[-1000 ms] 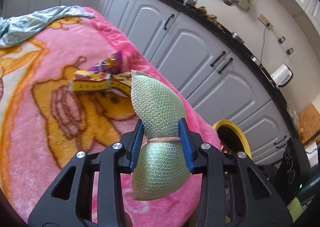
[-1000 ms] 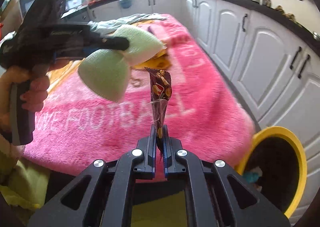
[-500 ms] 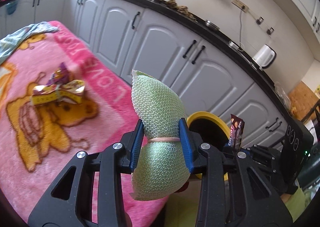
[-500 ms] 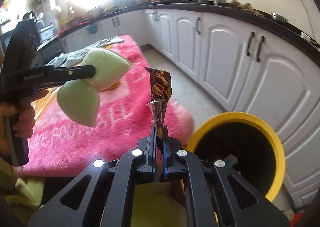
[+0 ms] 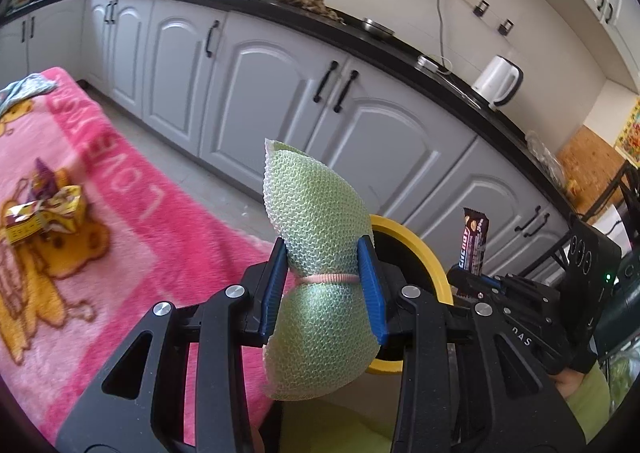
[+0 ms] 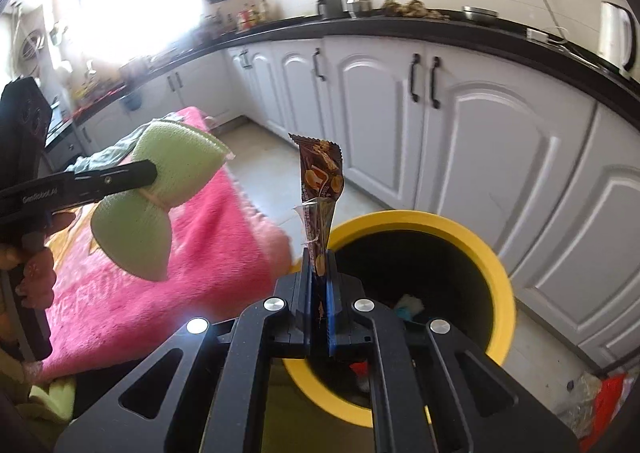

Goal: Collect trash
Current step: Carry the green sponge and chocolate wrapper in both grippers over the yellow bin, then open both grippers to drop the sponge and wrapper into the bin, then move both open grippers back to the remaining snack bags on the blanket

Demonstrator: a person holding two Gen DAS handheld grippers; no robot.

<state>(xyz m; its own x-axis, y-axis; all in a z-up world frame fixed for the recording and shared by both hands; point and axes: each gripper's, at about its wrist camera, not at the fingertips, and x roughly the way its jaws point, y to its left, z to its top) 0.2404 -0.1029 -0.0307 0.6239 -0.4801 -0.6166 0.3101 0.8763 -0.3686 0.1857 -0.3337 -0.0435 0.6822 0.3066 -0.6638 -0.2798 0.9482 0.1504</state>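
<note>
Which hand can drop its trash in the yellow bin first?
Probably the right. The right gripper holds the brown snack wrapper upright just at the yellow bin rim, its opening straight ahead. The left gripper, clamping the green mesh sponge, sits nearer the pink blanket.

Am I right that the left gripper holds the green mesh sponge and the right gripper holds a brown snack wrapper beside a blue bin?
Not quite: the bin is yellow, as the right wrist view shows. The rest holds: the left gripper holds the green mesh sponge, and the right gripper holds the brown snack wrapper.
</note>
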